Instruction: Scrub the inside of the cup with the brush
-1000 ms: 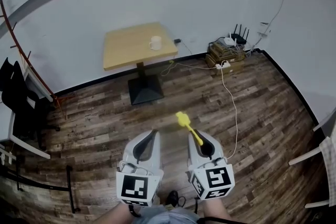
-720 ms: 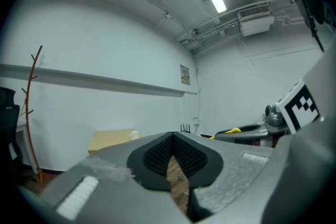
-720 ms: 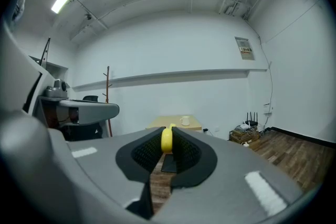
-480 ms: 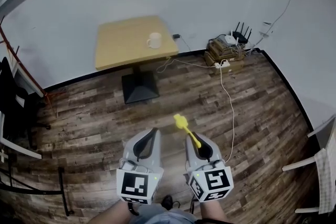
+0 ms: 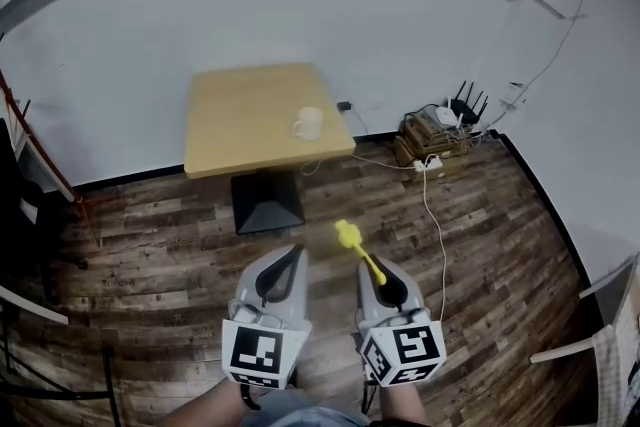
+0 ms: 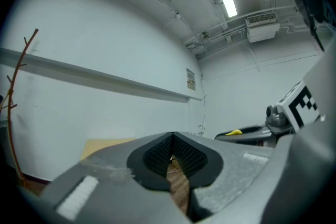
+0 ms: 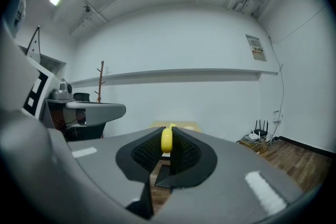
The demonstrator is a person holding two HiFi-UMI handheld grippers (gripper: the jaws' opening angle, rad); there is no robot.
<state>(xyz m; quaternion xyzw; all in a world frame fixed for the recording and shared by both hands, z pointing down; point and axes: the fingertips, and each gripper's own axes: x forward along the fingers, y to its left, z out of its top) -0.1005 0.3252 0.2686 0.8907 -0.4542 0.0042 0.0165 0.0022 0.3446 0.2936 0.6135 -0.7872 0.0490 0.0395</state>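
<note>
Now, the left gripper [image 5: 296,254] hangs low over the wooden floor [image 5: 180,245], jaws clenched together with nothing between them. Up ahead, the small white cup [image 5: 309,123] stands upright near the right edge of the pale wooden table [image 5: 230,115], handle turned left, well apart from both grippers. Next, the brush [image 5: 357,248]: bright yellow, slim handle, stubby head pointing toward the table. The right gripper [image 5: 378,271] clamps firmly on its handle.
</note>
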